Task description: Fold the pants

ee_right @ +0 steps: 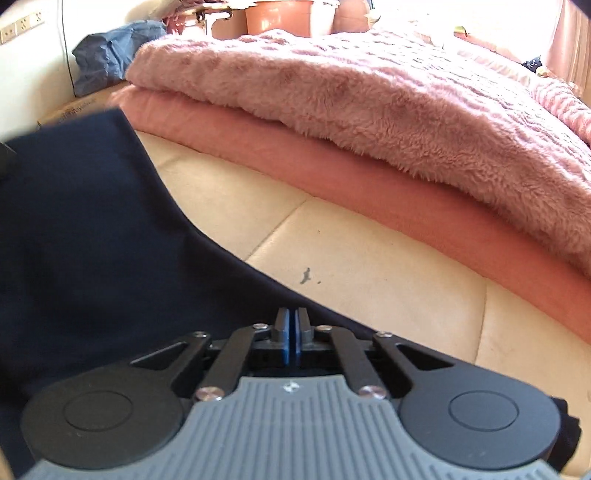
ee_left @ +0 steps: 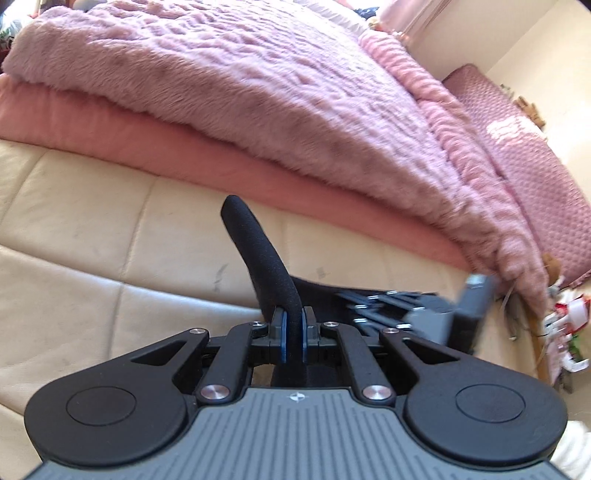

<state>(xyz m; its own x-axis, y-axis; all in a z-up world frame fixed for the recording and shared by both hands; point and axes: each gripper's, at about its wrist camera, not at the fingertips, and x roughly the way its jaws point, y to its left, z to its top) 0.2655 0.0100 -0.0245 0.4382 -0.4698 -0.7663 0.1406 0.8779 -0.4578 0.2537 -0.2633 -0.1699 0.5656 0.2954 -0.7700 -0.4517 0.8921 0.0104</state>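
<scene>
The pants are dark navy, almost black. In the left wrist view a rolled fold of the pants (ee_left: 258,251) stands up from my left gripper (ee_left: 294,326), which is shut on it between the blue pads. More dark cloth lies flat behind the fingers. In the right wrist view the pants (ee_right: 92,240) spread over the left half of the cream surface and run under my right gripper (ee_right: 293,326). Its blue pads are pressed together, and I see no cloth between them. The right gripper's blurred body (ee_left: 436,314) shows at the right of the left wrist view.
The pants lie on a cream quilted leather surface (ee_right: 369,266) with a small dark mark. Behind it sit a folded pink sheet (ee_right: 369,184) and a fluffy pink blanket (ee_left: 258,92). A blue bag (ee_right: 107,55) and clay pots (ee_right: 280,18) stand at the back.
</scene>
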